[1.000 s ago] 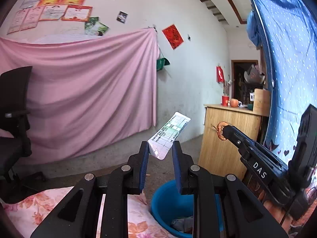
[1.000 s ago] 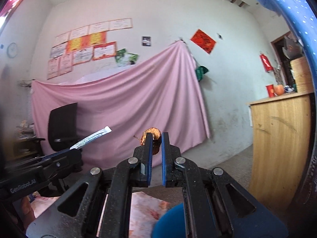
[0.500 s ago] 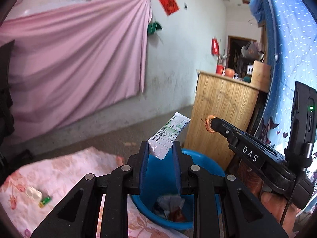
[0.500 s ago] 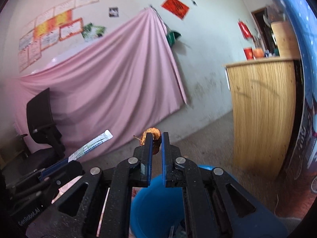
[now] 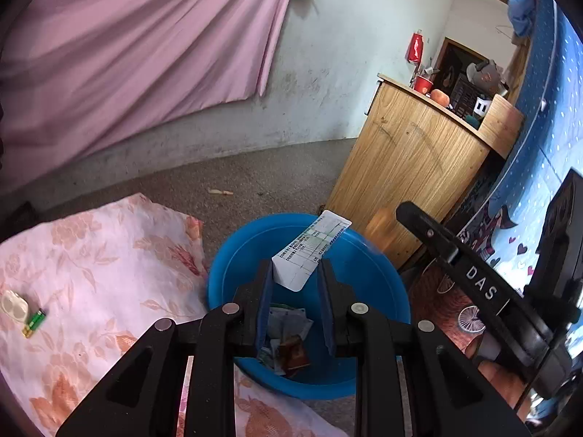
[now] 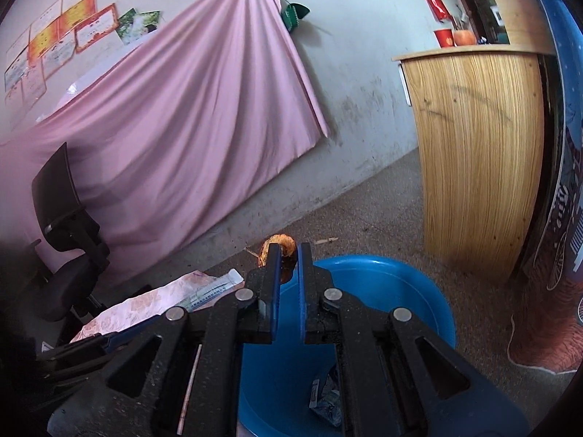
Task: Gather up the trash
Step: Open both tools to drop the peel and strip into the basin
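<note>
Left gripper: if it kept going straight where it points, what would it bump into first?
Probably the blue basin. The left gripper, holding a paper slip, points down into it, toward the trash inside. Depth is uncertain.

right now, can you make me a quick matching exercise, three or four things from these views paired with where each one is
Things:
1. paper slip
2. orange peel
3. green battery
4. red cup

Places:
a. on the wooden cabinet
b. in the right gripper
c. on the floral cloth
d. at the left gripper, above the blue basin

Pairs: 1-d, 2-b, 3-c, 4-a
</note>
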The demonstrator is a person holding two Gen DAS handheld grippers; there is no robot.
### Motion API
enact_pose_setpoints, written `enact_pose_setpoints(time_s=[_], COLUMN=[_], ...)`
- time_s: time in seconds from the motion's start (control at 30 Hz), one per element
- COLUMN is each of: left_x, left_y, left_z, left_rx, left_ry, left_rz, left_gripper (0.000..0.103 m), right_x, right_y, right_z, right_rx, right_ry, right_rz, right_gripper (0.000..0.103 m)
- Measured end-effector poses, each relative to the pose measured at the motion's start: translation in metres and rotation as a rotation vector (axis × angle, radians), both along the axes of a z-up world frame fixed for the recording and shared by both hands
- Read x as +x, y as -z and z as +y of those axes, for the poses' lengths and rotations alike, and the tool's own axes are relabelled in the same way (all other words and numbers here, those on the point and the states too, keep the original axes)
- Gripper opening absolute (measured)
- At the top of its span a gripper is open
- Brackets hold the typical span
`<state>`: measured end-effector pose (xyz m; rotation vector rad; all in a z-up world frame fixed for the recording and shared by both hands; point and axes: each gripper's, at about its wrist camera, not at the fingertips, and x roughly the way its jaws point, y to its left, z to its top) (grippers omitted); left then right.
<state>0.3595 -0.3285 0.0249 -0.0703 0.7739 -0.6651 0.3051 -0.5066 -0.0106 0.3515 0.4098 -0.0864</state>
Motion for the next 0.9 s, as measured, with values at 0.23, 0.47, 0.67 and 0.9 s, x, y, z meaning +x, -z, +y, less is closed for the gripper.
enact_pose_setpoints(time_s=[0.23,0.47,0.67,0.9], left_x=[0.005,-0.004,-0.023,-0.063], left_y=[0.001,-0.007,-0.027,-0.042], left_z=[0.011,0.045,0.097,0.174], left_rx=[-0.014,-0.059,-0.073,-0.055], left_ry=[-0.004,-0.102,-0.261,-0.465], left_rz=[0.035,-0.032,-0.176,-0.373], left_gripper=[0.028,0.041,0.063,0.101], right_x=[0.005,0.003,-0.004,-0.016], right_y=[0.005,0.002,-0.011,-0.033], right_z=[-0.011,-0.008,0.010,0.049], right_rx=[0.030,0.028,-0.022,-0.059], right_ry=[0.014,0.014,-0.010,-0.067], right_rz=[0.026,0.008,-0.071,-0.234], right_gripper=[0.040,0.044,0.069,0.103])
